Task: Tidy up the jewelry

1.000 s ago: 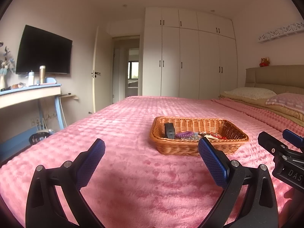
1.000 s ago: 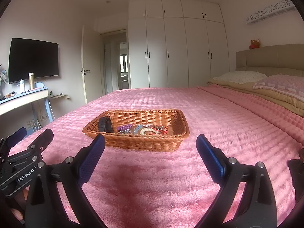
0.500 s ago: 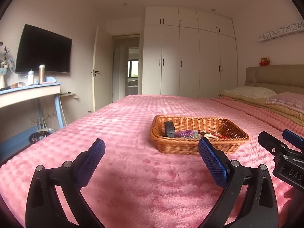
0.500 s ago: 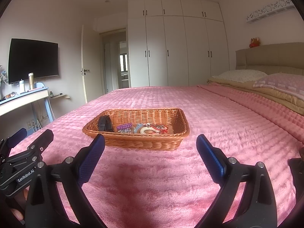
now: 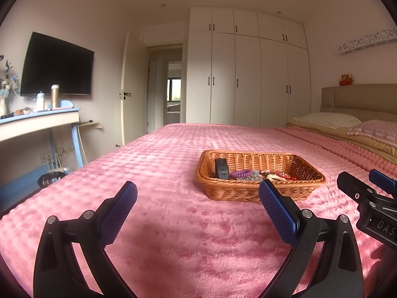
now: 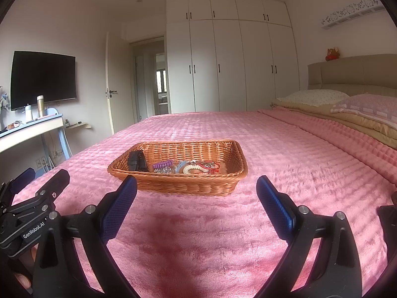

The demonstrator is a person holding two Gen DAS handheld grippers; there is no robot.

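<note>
Both claws were spread wide and held nothing. The left claw (image 5: 198,198) hung low over the pink bedspread (image 5: 173,236), short of the wicker basket (image 5: 248,193). The right claw (image 6: 196,191) sat likewise, near edge of the basket just ahead of its fingers. Each claw showed at the edge of the other's view, so they were side by side.

All the jewelry in sight lay inside the basket, bunched along its near side: a black strap-like piece (image 6: 136,161) leaning at the left end, a purple coil band (image 6: 162,164), some silvery and pale blue bits (image 6: 179,167), a cream beaded bracelet (image 6: 192,168), and a red string piece (image 6: 211,166) on the right. The smaller items were too tangled and small to name for sure. No jewelry showed loose on the bed around the basket.

Progress judgement: ambiguous. The scene fit jewelry gathered into the basket with both claws backed off, meaning the sorting was done. It equally fit a heap in the basket waiting to be picked apart and laid out elsewhere. No second container or tray was in view to settle it. The desk (image 6: 32,129) at the left wall was well away from the basket.
</note>
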